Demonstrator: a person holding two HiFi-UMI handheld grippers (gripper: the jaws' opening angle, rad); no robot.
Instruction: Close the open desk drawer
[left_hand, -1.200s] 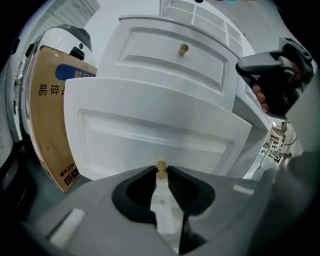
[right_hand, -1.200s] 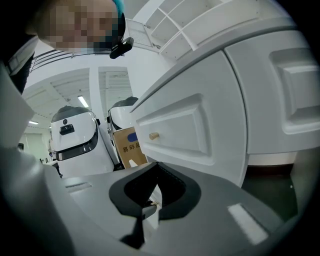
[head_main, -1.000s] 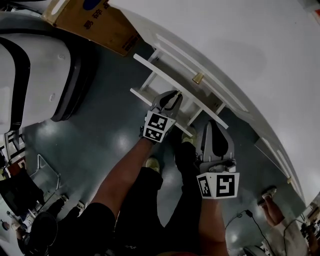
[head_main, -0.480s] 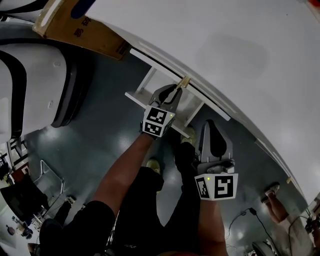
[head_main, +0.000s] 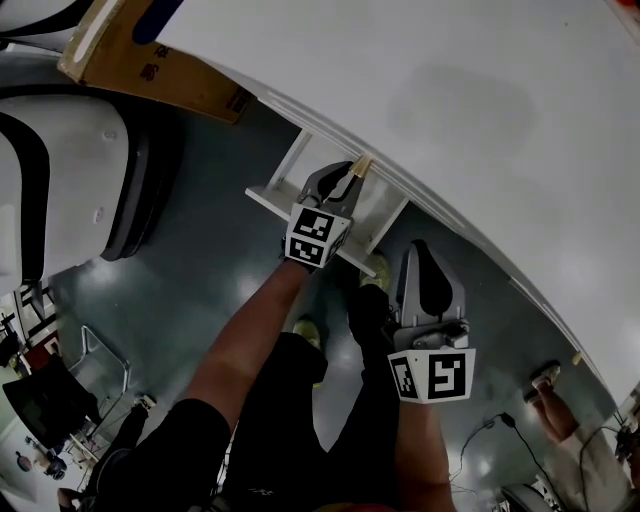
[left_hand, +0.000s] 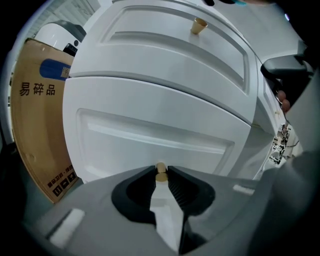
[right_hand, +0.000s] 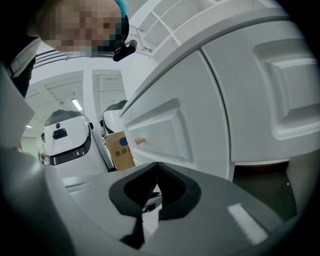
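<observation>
Drawer (left_hand: 150, 132) sticks out partway from under the white surface (head_main: 450, 90). Left claw (left_hand: 161, 176) is clamped on its little gold knob (left_hand: 160, 167), and right claw (right_hand: 156, 170) hangs back, pinched shut, empty.

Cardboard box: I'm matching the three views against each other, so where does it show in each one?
Head view: the cardboard box is at the top left, at the left end of the white desk.
Left gripper view: it runs along the left edge, beside the drawer fronts.
Right gripper view: it is small, left of centre, past the drawer front.
Shared landmark: the white desk, right of the box in every view.
</observation>
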